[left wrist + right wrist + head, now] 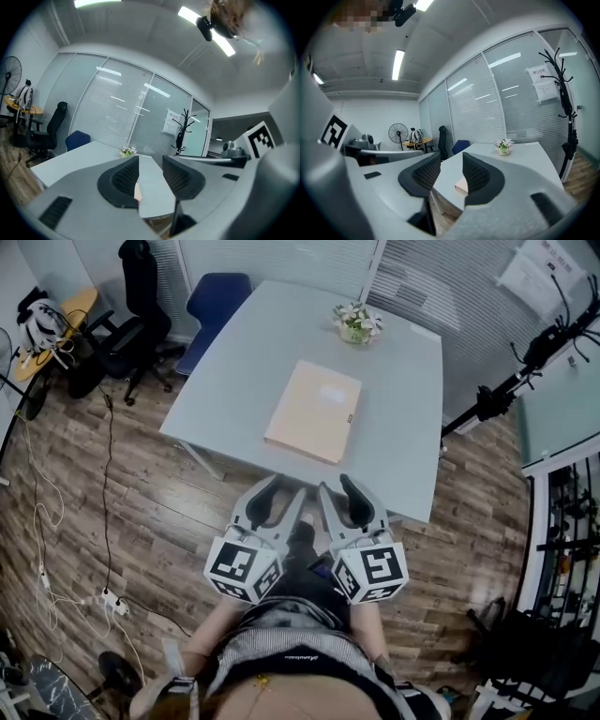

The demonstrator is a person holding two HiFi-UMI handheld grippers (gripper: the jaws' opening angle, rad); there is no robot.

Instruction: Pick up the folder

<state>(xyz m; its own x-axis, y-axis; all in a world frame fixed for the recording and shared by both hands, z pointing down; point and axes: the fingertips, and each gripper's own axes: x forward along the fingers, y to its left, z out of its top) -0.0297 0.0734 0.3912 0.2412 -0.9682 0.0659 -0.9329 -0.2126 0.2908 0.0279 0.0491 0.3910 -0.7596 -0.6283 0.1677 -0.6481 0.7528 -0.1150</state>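
Folder [313,411] lies flat on the table [403,409] just ahead of both jaw pairs, long axis running away from them, while I hold left gripper [286,486] and right gripper [336,484] parted, empty (about equally near).

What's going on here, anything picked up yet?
Not yet. A person stands at the near edge of a pale table with a two-jaw gripper in each hand. The left gripper and right gripper are side by side, just short of the table edge. Both have their jaws apart with nothing between them. The tan folder lies flat on the table ahead of them, untouched. A small flower pot stands near the far end.
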